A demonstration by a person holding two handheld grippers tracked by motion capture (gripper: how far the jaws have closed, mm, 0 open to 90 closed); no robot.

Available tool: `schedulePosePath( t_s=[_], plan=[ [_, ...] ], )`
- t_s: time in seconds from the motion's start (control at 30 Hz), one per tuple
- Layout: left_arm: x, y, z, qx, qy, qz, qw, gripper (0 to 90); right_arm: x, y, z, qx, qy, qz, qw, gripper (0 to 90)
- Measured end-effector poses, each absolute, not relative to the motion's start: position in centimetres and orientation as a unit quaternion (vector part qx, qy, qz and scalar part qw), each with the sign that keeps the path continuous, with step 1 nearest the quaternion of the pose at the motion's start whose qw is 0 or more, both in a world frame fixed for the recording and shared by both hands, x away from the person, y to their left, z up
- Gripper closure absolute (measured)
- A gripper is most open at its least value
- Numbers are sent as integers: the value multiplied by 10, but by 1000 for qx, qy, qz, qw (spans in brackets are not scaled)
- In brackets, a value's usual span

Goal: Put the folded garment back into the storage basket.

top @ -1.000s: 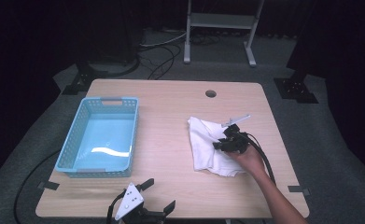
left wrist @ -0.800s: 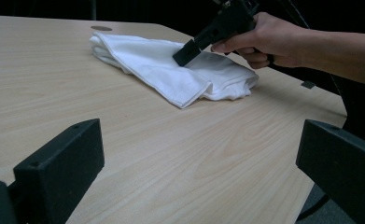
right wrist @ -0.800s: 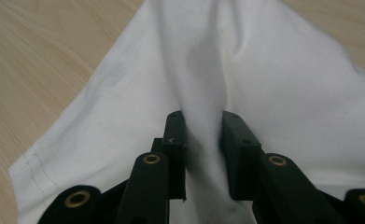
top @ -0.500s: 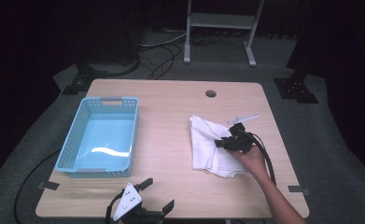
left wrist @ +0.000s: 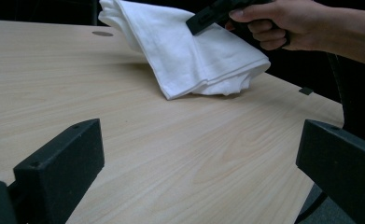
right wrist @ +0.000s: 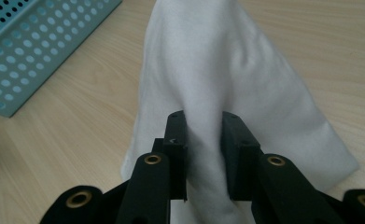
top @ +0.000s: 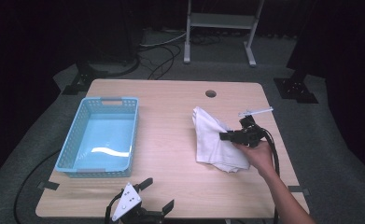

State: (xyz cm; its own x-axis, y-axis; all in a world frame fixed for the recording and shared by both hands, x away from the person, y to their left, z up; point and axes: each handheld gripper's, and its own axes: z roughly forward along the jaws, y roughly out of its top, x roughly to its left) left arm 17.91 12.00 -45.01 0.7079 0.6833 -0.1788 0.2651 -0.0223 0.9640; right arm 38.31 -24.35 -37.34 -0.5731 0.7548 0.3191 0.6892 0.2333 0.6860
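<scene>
The right tongs [right wrist: 203, 140] have lifted the pinched white cloth [right wrist: 227, 70] higher.

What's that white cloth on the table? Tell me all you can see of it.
The white cloth looks like soft woven fabric, folded into several layers with hemmed edges. It lies on the right half of the wooden table, apart from the blue basket. The right gripper pinches a raised fold between its black jaws, so part of it tents upward while the rest rests on the tabletop.
</scene>
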Motion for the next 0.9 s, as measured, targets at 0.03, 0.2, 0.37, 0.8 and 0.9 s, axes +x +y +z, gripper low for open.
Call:
schedulePosePath(
  t_s=[0.03,0.2,0.37,0.8,0.9],
  plan=[
    [179,120,-450,693,342,171,611,6,383,-244,-371,461,782,417,39,741],
    [180,121,-450,693,344,171,610,6,385,-246,-357,465,772,431,32,741],
    [181,121,-451,694,344,170,610,6,387,-245,-345,467,764,445,19,740],
    [180,122,-449,692,340,173,613,6,392,-235,-322,470,752,463,8,740],
    [180,122,-449,693,341,172,612,6,392,-234,-318,468,751,465,8,740]
  ],
)
